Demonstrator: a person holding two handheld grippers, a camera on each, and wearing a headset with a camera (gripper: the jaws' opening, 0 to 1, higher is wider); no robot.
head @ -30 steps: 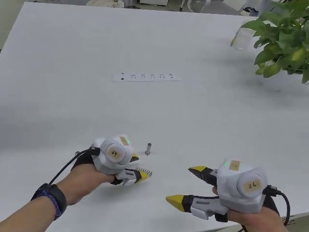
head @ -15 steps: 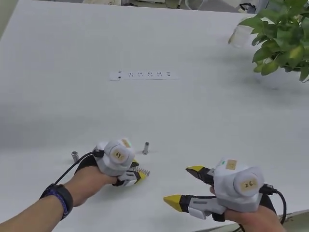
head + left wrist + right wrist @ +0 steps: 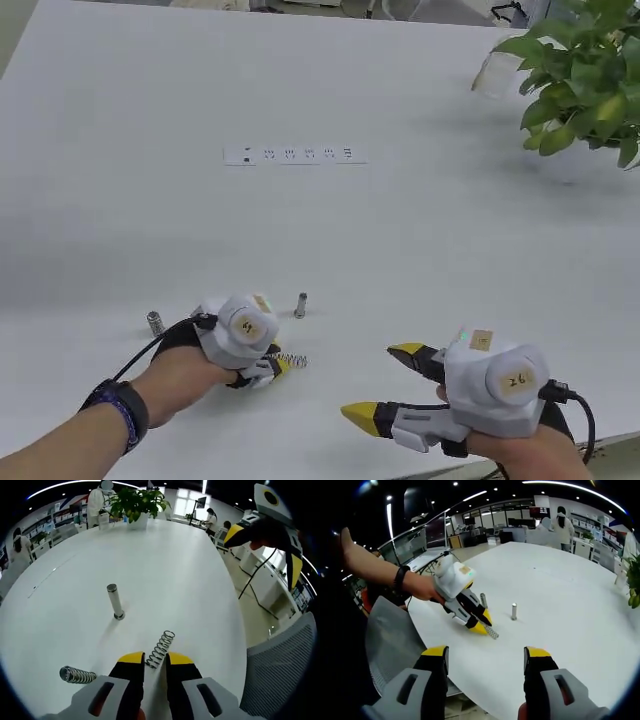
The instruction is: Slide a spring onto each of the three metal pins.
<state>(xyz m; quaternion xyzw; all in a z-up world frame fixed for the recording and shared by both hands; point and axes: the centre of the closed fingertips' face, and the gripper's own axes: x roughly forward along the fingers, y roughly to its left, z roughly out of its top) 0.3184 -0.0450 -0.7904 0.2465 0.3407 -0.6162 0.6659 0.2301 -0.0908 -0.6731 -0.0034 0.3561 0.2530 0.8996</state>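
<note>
done: one pin seems already sprung
left gripper: pinching a spring
bare pin: waiting
right gripper: open, empty

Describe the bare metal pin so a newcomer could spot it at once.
On the white table, find the left gripper near the front edge, shut on a spring. The short upright pin just beyond its tips is smooth and bare; the other pin, farther left, looks coil-wrapped.
</note>
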